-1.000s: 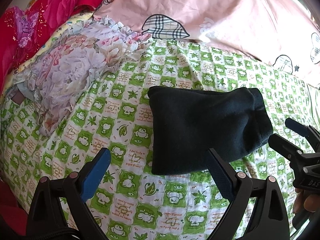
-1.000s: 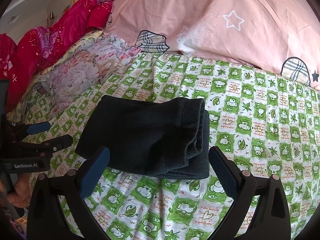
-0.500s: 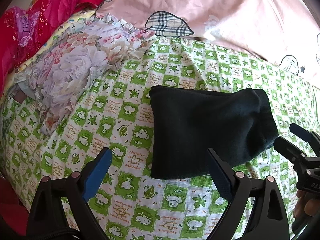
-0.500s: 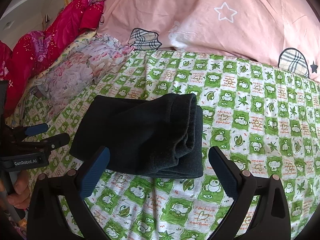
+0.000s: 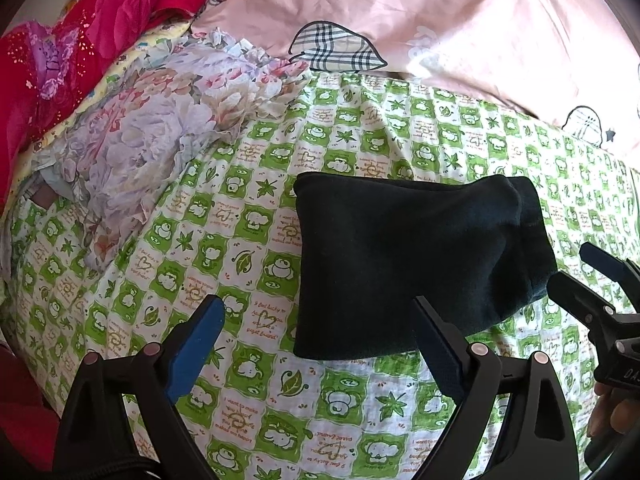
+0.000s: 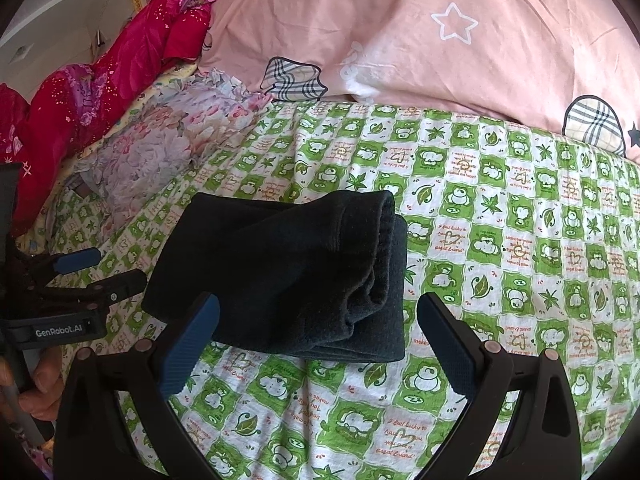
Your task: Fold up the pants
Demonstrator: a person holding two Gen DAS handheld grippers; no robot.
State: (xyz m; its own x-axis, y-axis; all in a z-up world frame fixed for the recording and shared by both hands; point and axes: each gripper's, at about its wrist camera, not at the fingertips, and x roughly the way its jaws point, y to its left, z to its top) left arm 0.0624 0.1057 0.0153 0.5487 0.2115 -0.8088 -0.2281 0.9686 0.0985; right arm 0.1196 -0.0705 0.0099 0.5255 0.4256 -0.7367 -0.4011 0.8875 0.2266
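Note:
The dark navy pants (image 5: 416, 264) lie folded into a compact stack on the green-and-white patterned sheet (image 5: 248, 208). In the right wrist view the pants (image 6: 296, 276) show layered edges on their right side. My left gripper (image 5: 316, 340) is open and empty, hovering just in front of the stack's left lower corner. My right gripper (image 6: 318, 340) is open and empty, just in front of the stack's near edge. Each gripper shows at the side of the other view: the right one (image 5: 592, 280), the left one (image 6: 88, 272). Neither touches the pants.
A floral cloth (image 5: 152, 140) lies crumpled to the left of the pants. A pink duvet with plaid patches (image 5: 440, 32) runs along the back. Red and magenta bedding (image 5: 72, 40) is piled at the far left.
Both grippers have drawn back slightly toward me; the pants sit a little lower and farther in view. The folded stack has not moved.

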